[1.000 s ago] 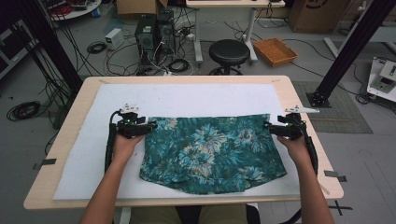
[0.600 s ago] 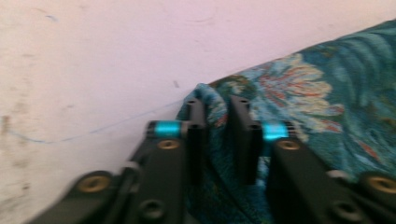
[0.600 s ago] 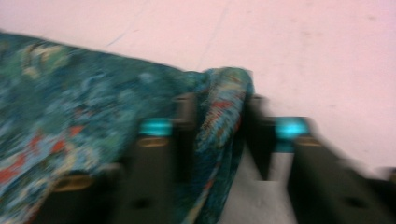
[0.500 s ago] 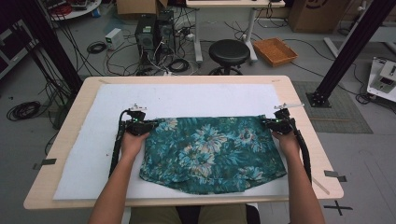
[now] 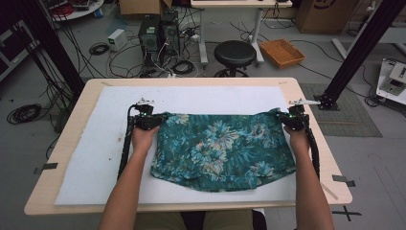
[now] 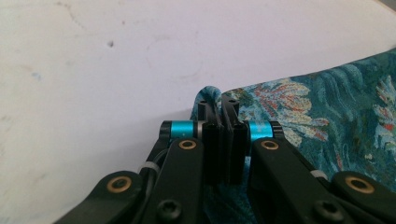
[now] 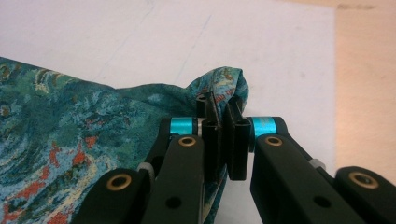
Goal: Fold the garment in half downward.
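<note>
One floral cloth, two grippers, one stool, one white mat.

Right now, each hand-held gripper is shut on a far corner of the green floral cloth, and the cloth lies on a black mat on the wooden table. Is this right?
Not quite: the mat is white, not black, as the high view shows. The rest holds: the left hand-held gripper and the right hand-held gripper are each shut on a far corner of the green floral cloth, which lies on that mat on the wooden table.

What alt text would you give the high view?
Two hand-held grippers, left gripper and right gripper, pinch the far corners of a teal floral cloth lying on a white mat atop a wooden table.
</note>
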### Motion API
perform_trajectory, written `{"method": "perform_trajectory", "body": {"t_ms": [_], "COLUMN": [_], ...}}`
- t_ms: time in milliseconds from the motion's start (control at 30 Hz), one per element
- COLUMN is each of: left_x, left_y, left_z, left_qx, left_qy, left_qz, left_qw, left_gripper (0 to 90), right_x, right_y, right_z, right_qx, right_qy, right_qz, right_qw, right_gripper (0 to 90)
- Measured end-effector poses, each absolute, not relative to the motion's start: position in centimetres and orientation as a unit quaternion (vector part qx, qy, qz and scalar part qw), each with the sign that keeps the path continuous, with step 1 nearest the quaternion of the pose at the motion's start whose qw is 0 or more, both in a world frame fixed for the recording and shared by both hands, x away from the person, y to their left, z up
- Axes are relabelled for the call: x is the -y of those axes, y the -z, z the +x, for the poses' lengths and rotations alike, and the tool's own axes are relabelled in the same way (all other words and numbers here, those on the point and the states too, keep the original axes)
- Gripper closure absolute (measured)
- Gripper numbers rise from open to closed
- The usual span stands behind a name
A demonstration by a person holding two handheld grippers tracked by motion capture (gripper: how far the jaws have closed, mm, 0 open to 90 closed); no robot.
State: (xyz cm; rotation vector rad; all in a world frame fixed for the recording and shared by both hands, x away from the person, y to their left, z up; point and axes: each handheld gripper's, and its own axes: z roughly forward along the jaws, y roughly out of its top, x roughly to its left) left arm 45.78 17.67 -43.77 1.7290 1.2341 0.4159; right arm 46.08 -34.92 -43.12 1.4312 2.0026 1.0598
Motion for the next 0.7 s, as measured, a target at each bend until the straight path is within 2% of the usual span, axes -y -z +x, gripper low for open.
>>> {"method": "perform_trajectory", "body": {"t_ms": [333, 433, 467, 567, 633, 700], "left_x": [-17.2, -17.1, -17.2, -17.3, -17.5, -17.6], "left_y": [44.9, 45.0, 44.9, 44.6, 44.1, 43.8], "left_z": [46.3, 46.3, 46.3, 46.0, 45.6, 44.7], "left_qx": [-0.503, -0.507, -0.507, -0.506, -0.5, -0.488], "left_qy": [-0.175, -0.175, -0.173, -0.169, -0.172, -0.188], "left_qz": [0.698, 0.697, 0.697, 0.699, 0.699, 0.693], "left_qw": [0.479, 0.476, 0.477, 0.477, 0.482, 0.497], "left_gripper": [87.5, 84.6, 80.4, 56.3, 42.8, 39.0], "right_x": [35.5, 35.4, 35.4, 35.7, 36.0, 36.0], "right_y": [43.5, 43.6, 43.6, 43.4, 42.9, 42.3], "right_z": [47.2, 47.3, 47.3, 47.0, 46.5, 45.7], "right_qx": [-0.73, -0.725, -0.721, -0.711, -0.703, -0.703], "right_qy": [-0.367, -0.367, -0.368, -0.364, -0.372, -0.388], "right_qz": [0.521, 0.528, 0.532, 0.547, 0.551, 0.539], "right_qw": [0.245, 0.246, 0.247, 0.251, 0.252, 0.255], "right_gripper": [86.9, 81.8, 77.8, 55.2, 44.6, 36.6]}}
